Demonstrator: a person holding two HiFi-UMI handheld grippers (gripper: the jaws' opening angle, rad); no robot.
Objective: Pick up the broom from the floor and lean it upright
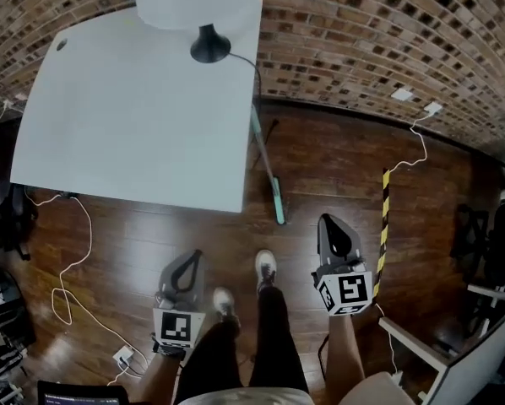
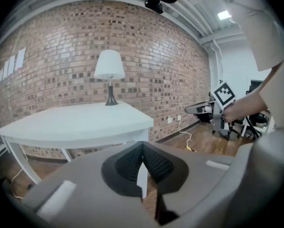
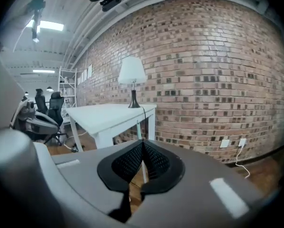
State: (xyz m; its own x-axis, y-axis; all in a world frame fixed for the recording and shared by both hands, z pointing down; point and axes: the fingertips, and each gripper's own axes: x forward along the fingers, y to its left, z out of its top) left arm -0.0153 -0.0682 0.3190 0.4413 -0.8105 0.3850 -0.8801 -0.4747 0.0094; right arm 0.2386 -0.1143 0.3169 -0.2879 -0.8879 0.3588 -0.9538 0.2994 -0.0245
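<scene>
Jaws closed and empty on both the left gripper (image 2: 143, 146) and the right gripper (image 3: 143, 144). Broom (image 1: 267, 169), centre frame, appears to lean against the right edge of the white table (image 1: 134, 116). Recommendation: confirm it rests stable and keep both grippers clear of the handle.

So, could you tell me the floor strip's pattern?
The floor strip is striped yellow and black; head view shows it best.
</scene>
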